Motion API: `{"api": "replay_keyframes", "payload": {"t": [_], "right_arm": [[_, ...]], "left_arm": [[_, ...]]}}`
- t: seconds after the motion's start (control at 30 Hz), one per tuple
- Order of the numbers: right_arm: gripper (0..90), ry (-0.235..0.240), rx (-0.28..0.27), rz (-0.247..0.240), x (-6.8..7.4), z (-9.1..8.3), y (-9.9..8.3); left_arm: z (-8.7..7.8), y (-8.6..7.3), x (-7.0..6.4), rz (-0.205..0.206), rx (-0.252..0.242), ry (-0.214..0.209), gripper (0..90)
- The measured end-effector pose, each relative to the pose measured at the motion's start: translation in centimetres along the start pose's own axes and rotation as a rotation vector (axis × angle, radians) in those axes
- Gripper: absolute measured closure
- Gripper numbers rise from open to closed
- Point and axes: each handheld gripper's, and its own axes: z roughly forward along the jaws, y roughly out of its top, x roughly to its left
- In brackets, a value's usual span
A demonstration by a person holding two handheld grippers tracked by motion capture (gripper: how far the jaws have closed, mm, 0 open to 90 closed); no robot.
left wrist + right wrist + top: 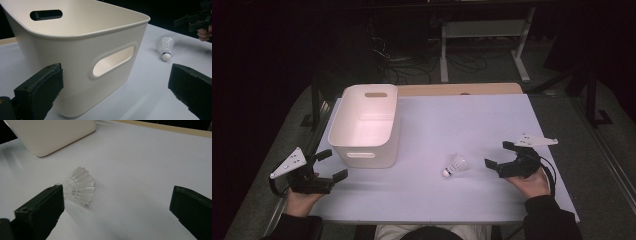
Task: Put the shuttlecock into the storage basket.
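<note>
So my right tool (498, 155) is sitting wide open with nothing in it, jaws spread well apart, and the shuttlecock (456, 165) is lying on its side on the tabletop (472, 120) just ahead of it, closer to the left-hand jaw in the right gripper view, feathers facing the tool. My left tool (332, 164) is wide open too, holding nothing, parked right in front of the white bin (367, 125), with the bin's handle slot between its jaws.
</note>
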Motion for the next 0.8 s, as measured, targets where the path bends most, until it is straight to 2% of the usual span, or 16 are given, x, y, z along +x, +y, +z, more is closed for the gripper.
{"api": "replay_keyframes", "payload": {"t": [0.8], "right_arm": [[0.0,-0.008,0.017,-0.02,0.3,0.0,0.12]], "left_arm": [[-0.03,-0.01,-0.06,-0.014,-0.007,0.01,0.0]]}}
